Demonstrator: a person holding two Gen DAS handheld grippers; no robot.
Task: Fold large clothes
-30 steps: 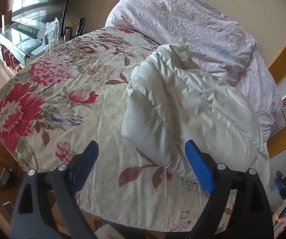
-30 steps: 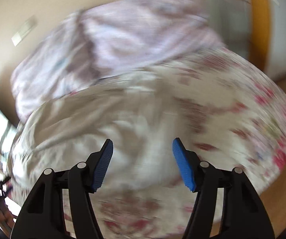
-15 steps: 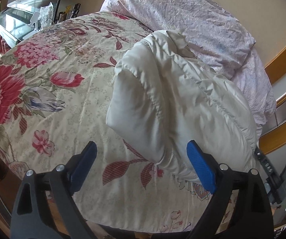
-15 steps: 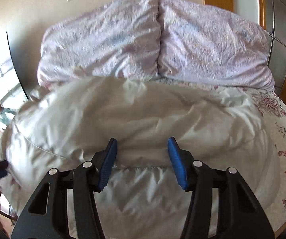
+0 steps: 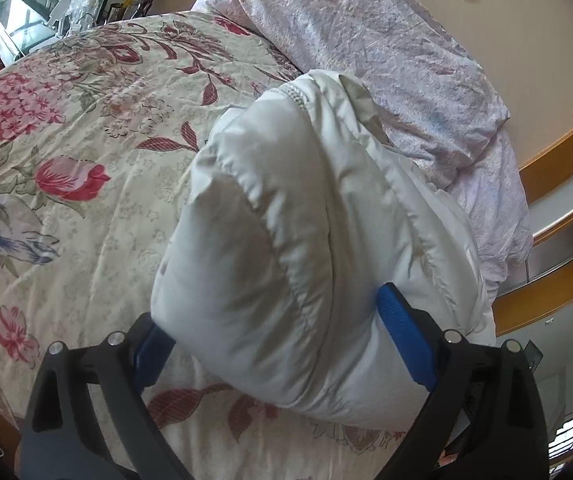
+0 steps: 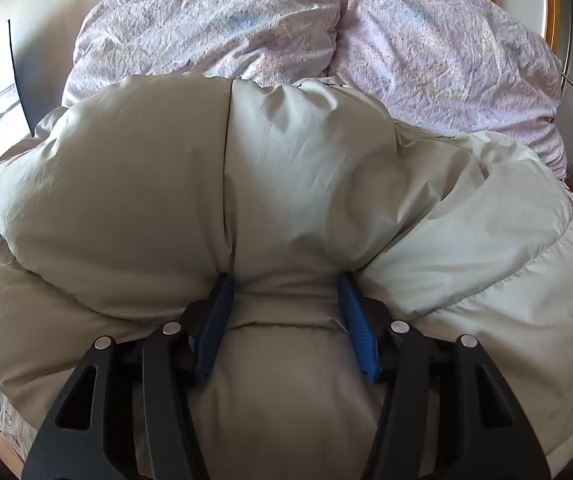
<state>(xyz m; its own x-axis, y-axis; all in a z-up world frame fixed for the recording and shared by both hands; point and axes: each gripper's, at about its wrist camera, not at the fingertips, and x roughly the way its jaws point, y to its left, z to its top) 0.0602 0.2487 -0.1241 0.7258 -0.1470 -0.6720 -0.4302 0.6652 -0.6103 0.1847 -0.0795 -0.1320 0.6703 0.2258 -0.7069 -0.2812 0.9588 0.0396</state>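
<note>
Only the left wrist view shows the floral bedspread (image 5: 86, 184) with open room left of the white puffer jacket (image 5: 286, 240) and a cluttered stand beyond its far edge; the right wrist view is filled by the jacket (image 6: 286, 184), with two lilac pillows (image 6: 426, 48) behind it. The left gripper (image 5: 278, 344) straddles the jacket's folded end, its jaws wide and opening; its left pad is partly hidden, so contact is unclear. The right gripper (image 6: 286, 312) appears clamped on a bunched fold of the jacket.
</note>
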